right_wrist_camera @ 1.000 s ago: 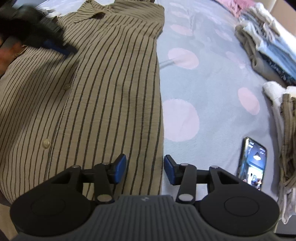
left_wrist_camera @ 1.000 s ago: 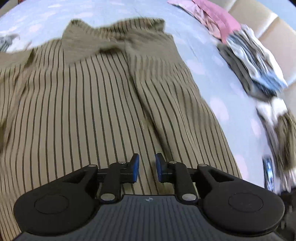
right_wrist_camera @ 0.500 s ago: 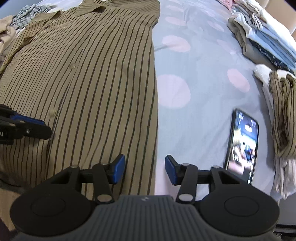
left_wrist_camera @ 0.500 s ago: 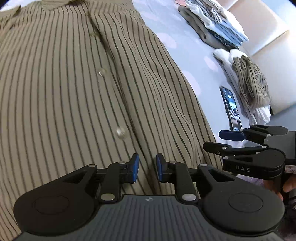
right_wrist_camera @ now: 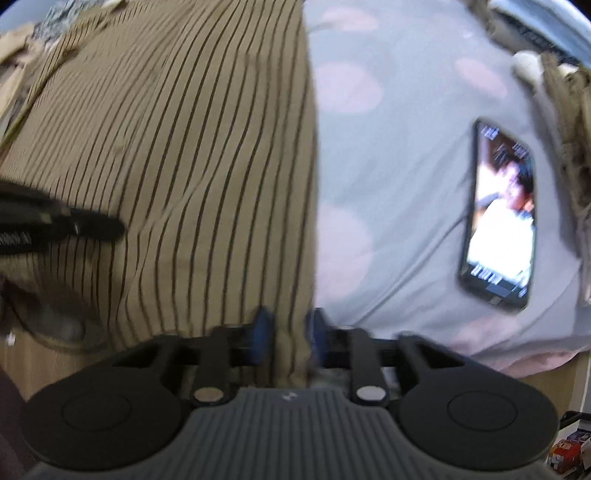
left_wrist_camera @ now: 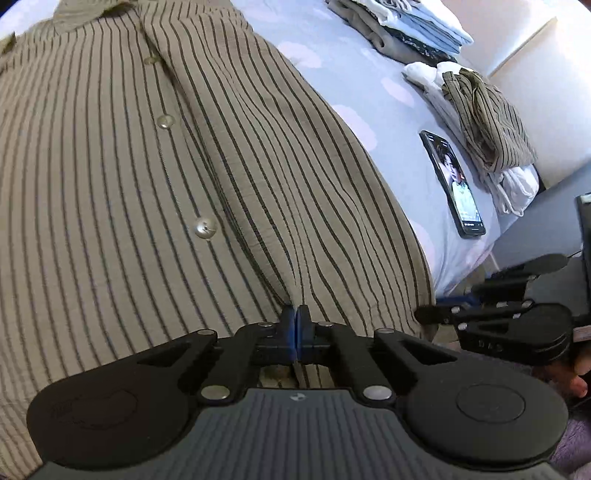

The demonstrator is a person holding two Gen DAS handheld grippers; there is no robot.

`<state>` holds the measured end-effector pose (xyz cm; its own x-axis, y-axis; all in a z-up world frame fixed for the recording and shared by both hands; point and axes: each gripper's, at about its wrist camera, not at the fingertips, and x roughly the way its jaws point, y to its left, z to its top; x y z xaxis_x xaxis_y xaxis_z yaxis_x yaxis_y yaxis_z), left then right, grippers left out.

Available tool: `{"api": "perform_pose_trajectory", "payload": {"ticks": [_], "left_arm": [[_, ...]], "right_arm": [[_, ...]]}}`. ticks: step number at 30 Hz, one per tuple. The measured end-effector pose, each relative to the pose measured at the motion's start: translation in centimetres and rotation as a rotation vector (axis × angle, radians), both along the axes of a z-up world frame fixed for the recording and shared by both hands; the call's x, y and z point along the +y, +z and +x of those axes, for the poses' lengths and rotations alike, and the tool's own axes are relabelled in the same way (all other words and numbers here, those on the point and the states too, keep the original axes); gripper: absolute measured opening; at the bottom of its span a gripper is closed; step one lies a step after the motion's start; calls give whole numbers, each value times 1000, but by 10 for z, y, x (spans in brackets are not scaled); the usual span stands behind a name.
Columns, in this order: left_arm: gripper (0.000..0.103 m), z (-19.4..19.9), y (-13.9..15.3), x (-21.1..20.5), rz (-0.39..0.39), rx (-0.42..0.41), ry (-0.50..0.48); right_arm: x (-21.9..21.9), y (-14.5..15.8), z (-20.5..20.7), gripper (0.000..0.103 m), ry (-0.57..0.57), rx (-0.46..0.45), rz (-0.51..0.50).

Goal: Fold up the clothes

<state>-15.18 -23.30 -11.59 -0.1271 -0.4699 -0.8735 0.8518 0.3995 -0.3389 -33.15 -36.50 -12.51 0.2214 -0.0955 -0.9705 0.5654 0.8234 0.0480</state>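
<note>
A tan shirt with dark stripes and buttons (left_wrist_camera: pixel 184 166) lies spread on the bed, its hem toward me. My left gripper (left_wrist_camera: pixel 295 325) is shut on the hem, and wrinkles run into its blue pads. In the right wrist view, which is blurred, the same shirt (right_wrist_camera: pixel 184 147) shows its right side edge. My right gripper (right_wrist_camera: pixel 290 332) is closing on that lower right corner, with a fold of cloth filling the gap between the pads. A black finger of the left gripper (right_wrist_camera: pixel 92 225) reaches in from the left onto the hem.
A lit phone (left_wrist_camera: pixel 452 184) lies on the pale blue, pink-dotted sheet (left_wrist_camera: pixel 369 85) right of the shirt. Beyond it sit a folded striped garment on white cloth (left_wrist_camera: pixel 487 114) and a stack of folded clothes (left_wrist_camera: pixel 406 29). The bed's edge runs just below both grippers.
Both grippers moved down the shirt to its hem at the bed's near edge. The left jaws closed on the cloth; the right jaws narrowed around the shirt's corner.
</note>
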Motion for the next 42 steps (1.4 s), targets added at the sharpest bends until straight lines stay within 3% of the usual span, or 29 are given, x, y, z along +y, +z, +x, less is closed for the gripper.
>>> {"api": "perform_pose_trajectory", "payload": {"ticks": [4, 9, 11, 12, 13, 21, 24, 26, 27, 28, 34, 36, 39, 42], "left_arm": [[0, 0, -2, 2, 10, -10, 8], [0, -2, -2, 6, 25, 8, 6], [3, -4, -3, 10, 29, 37, -2], [9, -5, -4, 12, 30, 48, -8], [13, -8, -4, 13, 31, 51, -20], [16, -38, -20, 12, 113, 14, -148], [13, -43, -24, 11, 96, 7, -177], [0, -46, -25, 11, 90, -5, -193], [0, -47, -24, 12, 88, -12, -200], [0, -48, -22, 13, 84, -17, -206], [0, -51, 13, 27, -22, 11, -262], [0, -51, 12, 31, 9, 8, -259], [0, -46, -12, 31, 116, -15, -226], [0, -44, -27, 22, 145, -14, -214]], "right_arm": [[4, -16, -6, 4, -4, 81, 49], [10, -38, -15, 9, -2, 214, 90], [10, -35, -15, 16, 4, 190, 88], [11, -32, -15, 34, 8, 168, 87], [12, -29, -14, 45, 18, 147, 82], [14, -40, -5, 49, 104, 159, 0], [10, -53, -2, 45, 127, 181, -3], [4, -57, 0, 23, 128, 187, 17], [10, -55, 1, 10, 127, 189, 28], [18, -52, 2, 5, 128, 194, 34], [26, -39, -4, 2, 140, 211, 52], [27, -39, -3, 2, 149, 215, 58], [27, -41, -4, 0, 179, 239, 66], [28, -44, -4, 1, 213, 268, 64]]}}
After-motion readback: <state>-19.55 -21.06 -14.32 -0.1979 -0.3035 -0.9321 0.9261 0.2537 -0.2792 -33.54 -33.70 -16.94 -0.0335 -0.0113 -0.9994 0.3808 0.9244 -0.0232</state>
